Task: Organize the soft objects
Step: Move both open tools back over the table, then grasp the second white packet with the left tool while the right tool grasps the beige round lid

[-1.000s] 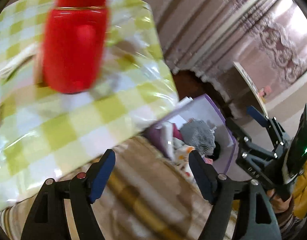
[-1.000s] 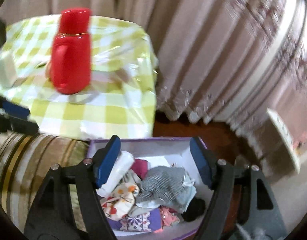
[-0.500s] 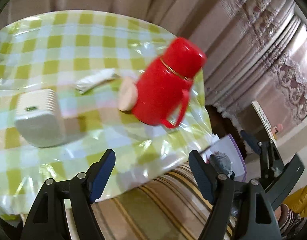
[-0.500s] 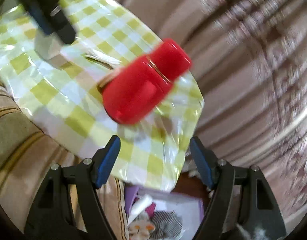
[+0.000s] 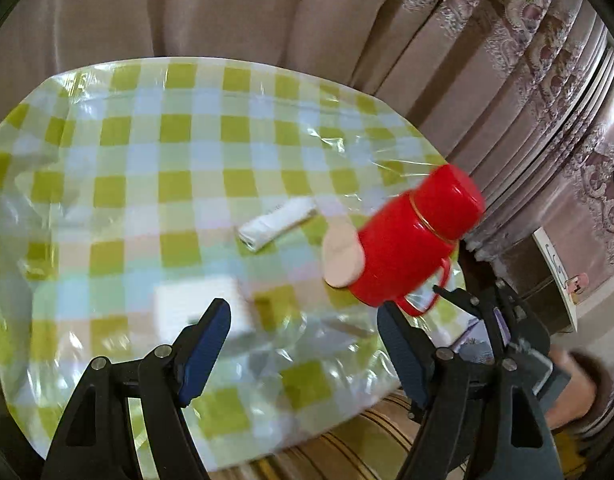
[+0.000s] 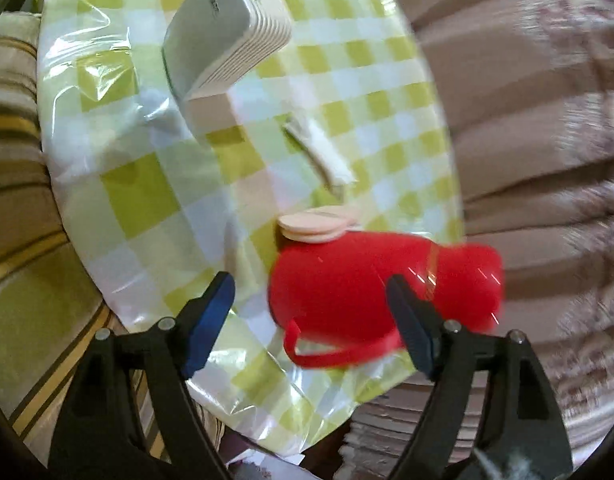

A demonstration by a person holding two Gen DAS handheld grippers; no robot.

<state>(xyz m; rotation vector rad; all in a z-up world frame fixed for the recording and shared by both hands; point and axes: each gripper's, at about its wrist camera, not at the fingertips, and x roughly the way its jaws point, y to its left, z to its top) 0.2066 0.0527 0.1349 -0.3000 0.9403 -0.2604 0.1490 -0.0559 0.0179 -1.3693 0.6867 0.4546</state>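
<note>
Both views look down on a table under a green-and-white checked cloth. My left gripper hangs open above its near edge, nothing between the blue pads. My right gripper is open too, its jaws opening further, empty, with a red flask beyond them. That right gripper also shows at the right of the left wrist view, held by a hand. A small white rolled packet lies mid-table. A sliver of the purple box of soft things shows past the table edge.
The red flask stands near the table's right edge beside a round pink pad. A white ribbed device sits on the cloth. Striped sofa fabric borders the table. Curtains hang behind.
Both grippers have swung away from the purple box of soft things and up over the checked table. The right gripper has rolled strongly, so the flask now appears on its side.
</note>
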